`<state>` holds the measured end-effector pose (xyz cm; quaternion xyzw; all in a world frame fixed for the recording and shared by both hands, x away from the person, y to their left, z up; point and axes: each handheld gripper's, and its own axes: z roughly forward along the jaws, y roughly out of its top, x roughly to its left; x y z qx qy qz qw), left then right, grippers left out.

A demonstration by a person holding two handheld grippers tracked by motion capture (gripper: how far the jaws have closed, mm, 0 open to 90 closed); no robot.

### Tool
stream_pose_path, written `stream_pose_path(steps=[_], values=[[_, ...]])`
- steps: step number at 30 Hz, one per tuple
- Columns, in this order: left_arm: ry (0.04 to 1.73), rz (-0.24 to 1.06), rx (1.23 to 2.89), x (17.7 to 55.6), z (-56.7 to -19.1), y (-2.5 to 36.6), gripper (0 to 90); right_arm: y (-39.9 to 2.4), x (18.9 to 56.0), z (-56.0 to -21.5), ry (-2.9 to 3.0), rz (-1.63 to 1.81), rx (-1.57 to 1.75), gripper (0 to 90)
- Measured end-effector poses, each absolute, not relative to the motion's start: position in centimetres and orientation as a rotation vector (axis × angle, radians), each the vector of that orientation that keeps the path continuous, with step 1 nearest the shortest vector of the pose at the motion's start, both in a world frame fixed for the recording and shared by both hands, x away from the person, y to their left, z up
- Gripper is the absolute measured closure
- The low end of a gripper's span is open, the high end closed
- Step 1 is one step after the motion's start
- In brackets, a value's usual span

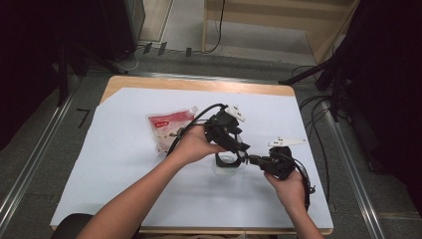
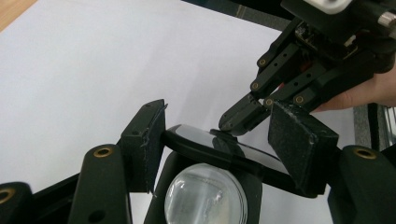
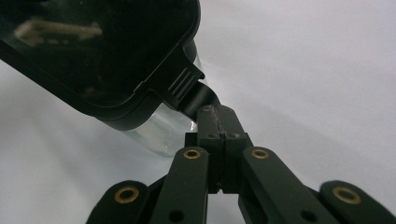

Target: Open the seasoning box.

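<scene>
The thing in work was a small clear container [image 2: 205,198] with a black lid [image 2: 219,149] that had a ribbed tab at one edge; its glass-like body looked round and shiny. In the high view it [image 1: 226,162] stood near the table [image 1: 124,164] centre, betw. the two hands, on white paper.

The left gripper [image 2: 219,140] stood over it, w/ one pad at each side of the lid. The jaws were partly open; the right pad seemed to touch the lid edge, but on the left side I cannot tell if there was contact. The right gripper [image 3: 219,126] was fully closed, jaws pinching the lid's tab [image 3: 196,95].

The container's lower part was cut off in the left gripper view, and the lid hid what was inside. A red-white pouch [image 1: 169,130] lay well apart, partly behind the left hand [image 1: 196,144].
</scene>
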<state>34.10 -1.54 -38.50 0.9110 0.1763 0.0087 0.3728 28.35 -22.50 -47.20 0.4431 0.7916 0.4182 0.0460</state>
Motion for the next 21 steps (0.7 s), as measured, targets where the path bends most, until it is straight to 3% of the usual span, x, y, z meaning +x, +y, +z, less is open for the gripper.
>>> stream_pose_path(steps=[21], values=[[0.438, 0.008, 2.348, 34.8, -37.3, -3.3, 38.3, -22.6, 28.3, -47.3, 2.424, 1.287, 1.352, 90.0]])
